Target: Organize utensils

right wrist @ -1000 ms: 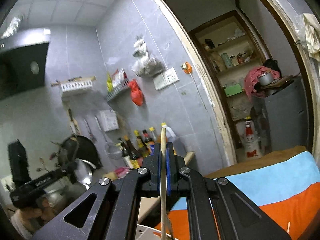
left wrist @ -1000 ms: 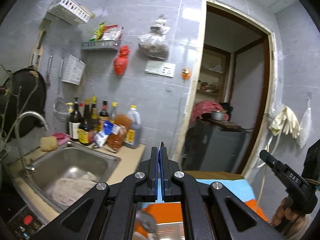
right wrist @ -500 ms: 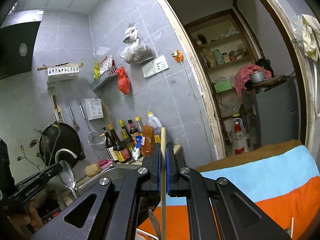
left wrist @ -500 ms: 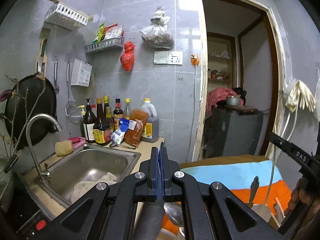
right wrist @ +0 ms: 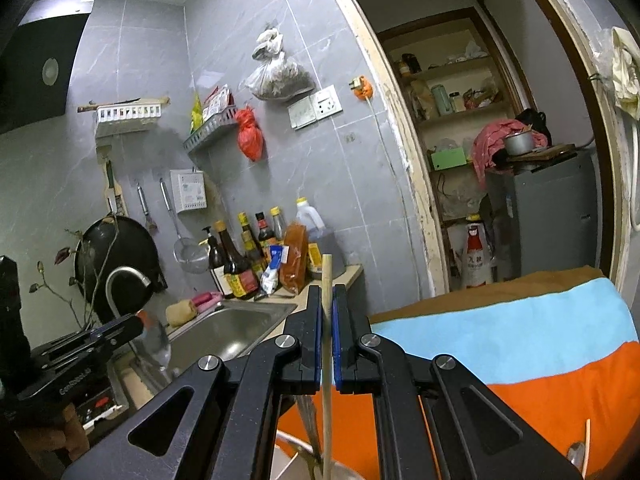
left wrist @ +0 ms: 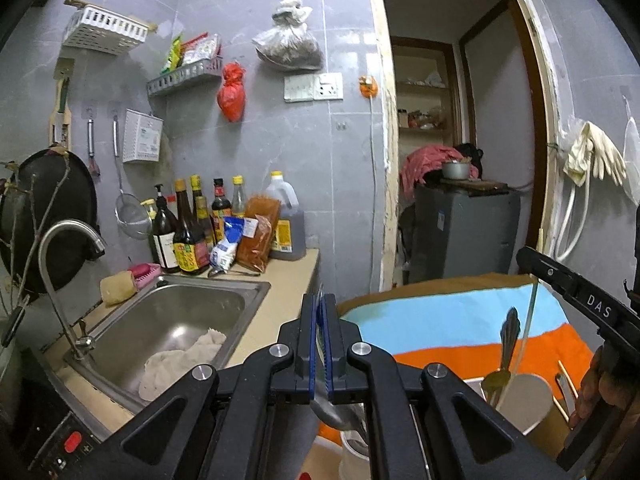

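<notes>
Kitchen sink (left wrist: 168, 320) sits behind as our left gripper (left wrist: 323, 344) pinches a spoon (left wrist: 334, 416) and our right gripper (right wrist: 328, 340) pinches a chopstick (right wrist: 327, 360), both above cups (left wrist: 520, 400), probably so we can drop them in.

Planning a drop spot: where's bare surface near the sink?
Free: counter strip between sink and striped cloth; the cloth's blue band. Crowded: bottles behind the sink, cups at the cloth's near edge.

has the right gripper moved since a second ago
Yes. The right gripper has dropped: the sink and bottles sit higher in its view, and it holds the chopstick.
</notes>
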A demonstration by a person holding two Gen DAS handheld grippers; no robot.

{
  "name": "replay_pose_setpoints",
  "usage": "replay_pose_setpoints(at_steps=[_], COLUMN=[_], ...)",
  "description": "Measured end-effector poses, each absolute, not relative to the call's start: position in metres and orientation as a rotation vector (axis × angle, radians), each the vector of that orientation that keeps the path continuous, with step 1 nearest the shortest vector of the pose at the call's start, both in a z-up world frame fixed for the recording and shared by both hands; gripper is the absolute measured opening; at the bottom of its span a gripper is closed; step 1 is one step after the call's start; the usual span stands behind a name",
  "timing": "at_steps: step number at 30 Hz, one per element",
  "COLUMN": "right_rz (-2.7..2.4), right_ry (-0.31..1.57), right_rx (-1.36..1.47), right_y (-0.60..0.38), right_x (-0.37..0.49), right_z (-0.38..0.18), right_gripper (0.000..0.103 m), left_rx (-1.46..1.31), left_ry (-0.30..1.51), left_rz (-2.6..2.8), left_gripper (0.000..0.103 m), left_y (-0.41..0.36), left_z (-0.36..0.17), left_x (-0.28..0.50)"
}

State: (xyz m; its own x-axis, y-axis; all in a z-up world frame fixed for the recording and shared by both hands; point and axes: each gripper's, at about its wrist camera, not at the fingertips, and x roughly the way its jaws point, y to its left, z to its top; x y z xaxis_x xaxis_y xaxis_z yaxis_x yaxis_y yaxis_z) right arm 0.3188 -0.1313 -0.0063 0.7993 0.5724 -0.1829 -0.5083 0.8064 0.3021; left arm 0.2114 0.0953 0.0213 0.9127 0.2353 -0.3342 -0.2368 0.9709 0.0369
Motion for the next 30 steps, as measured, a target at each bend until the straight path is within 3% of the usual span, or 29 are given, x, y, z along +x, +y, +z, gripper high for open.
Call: replay_pose_setpoints(at_steps=[3, 4, 7, 8, 11, 12, 17, 21, 26, 27, 30], right_rz=[0.602, 0.609, 0.631, 0.639, 0.652, 0.653, 0.633, 0.596, 0.537, 0.526, 0.486], right_ry=[0.293, 0.303, 0.317, 0.315, 0.319, 0.319, 0.287, 0.246, 0.205, 0.199, 0.186], right_rx=[0.242, 0.244, 0.271, 0.284, 0.287, 0.287, 0.303, 0.307, 0.294, 0.293, 0.294], right_y=[-0.131, -0.131, -0.136, -0.139, -0.142, -0.143, -0.158, -0.177, -0.203, -0.209, -0.231], right_x=[0.318, 0.318, 0.317, 0.316, 0.315, 0.314, 0.308, 0.301, 0.292, 0.290, 0.284], right_z=[-0.009, -0.010, -0.013, -0.013, -0.012, -0.010, 0.002, 0.017, 0.036, 0.039, 0.047], right_gripper=[0.005, 0.010, 0.044, 0.046, 0.046, 0.047, 0.065, 0.077, 0.099, 0.100, 0.101], left_rx=[-0.035, -0.057, -0.178, -0.203, -0.275, -0.294, -0.332, -0.333, -0.322, -0.314, -0.281], left_ry=[0.360, 0.364, 0.370, 0.367, 0.345, 0.337, 0.302, 0.264, 0.224, 0.215, 0.192], left_rz=[0.214, 0.201, 0.153, 0.147, 0.117, 0.106, 0.094, 0.086, 0.085, 0.088, 0.095], left_gripper=[0.005, 0.005, 0.008, 0.010, 0.034, 0.046, 0.054, 0.075, 0.096, 0.102, 0.103], left_y=[0.095, 0.096, 0.107, 0.109, 0.114, 0.115, 0.110, 0.097, 0.076, 0.070, 0.052], left_z=[0.020, 0.019, 0.017, 0.016, 0.017, 0.017, 0.023, 0.033, 0.045, 0.047, 0.052], left_x=[0.211, 0.211, 0.208, 0.207, 0.202, 0.201, 0.198, 0.195, 0.194, 0.194, 0.194])
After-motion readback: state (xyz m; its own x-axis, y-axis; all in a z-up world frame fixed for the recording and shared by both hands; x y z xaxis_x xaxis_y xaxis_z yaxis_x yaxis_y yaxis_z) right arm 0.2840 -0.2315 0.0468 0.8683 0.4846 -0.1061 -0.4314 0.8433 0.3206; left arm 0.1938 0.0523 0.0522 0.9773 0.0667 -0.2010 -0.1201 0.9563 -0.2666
